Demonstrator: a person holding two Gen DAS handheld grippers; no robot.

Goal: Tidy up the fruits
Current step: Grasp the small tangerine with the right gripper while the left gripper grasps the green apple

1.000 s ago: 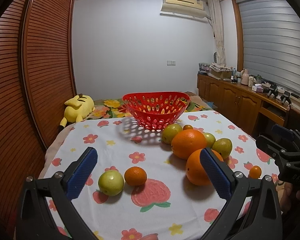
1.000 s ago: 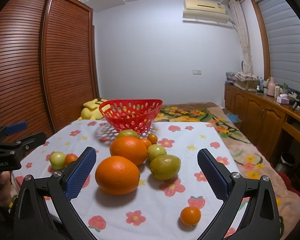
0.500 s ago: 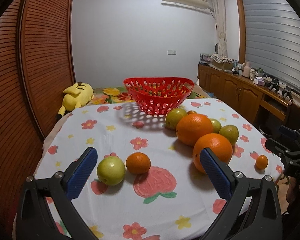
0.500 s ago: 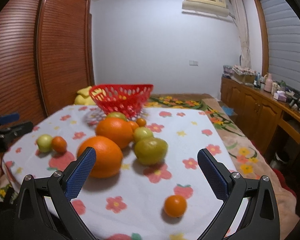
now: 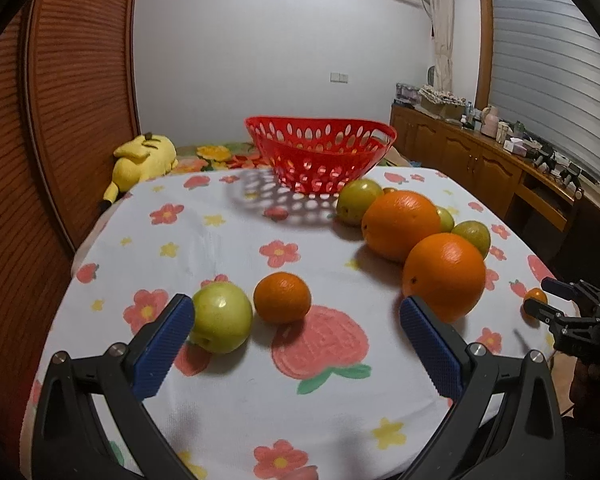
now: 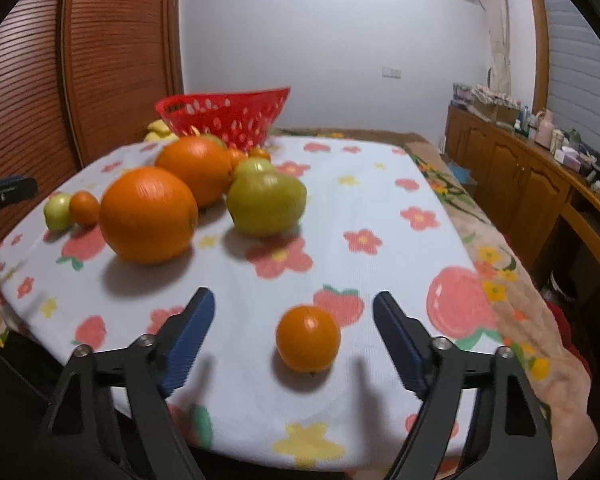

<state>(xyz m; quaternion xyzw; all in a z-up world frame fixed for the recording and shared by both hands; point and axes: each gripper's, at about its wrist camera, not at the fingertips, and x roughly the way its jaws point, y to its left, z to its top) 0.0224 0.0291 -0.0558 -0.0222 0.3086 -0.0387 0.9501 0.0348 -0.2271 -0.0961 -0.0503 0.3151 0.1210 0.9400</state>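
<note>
Orange and no bigger than a mandarin, the small fruit (image 6: 308,338) nearest the front edge of the worktop (image 6: 380,208) lies between the blue pads of the right tool (image 6: 290,308), whose jaws are closing around it but do not yet touch it. A clean pick seems to call for centring the fruit, which sits nearer the right-hand pad, so that it does not roll off the flowered cloth, then closing gently on its widest part. To the left, the left tool (image 5: 296,316) stands wide and empty, its left pad just beside a green fruit (image 5: 221,317) with a small orange (image 5: 283,297) touching that fruit's side; whether the pad meets the green skin cannot be told. Two large oranges (image 5: 444,278) and several more green fruits cluster beyond, toward the red perforated basket (image 5: 320,156) at the far end of the worktop, which looks empty and is the likely destination. A yellow plush toy (image 5: 142,162) rests behind the worktop.
</note>
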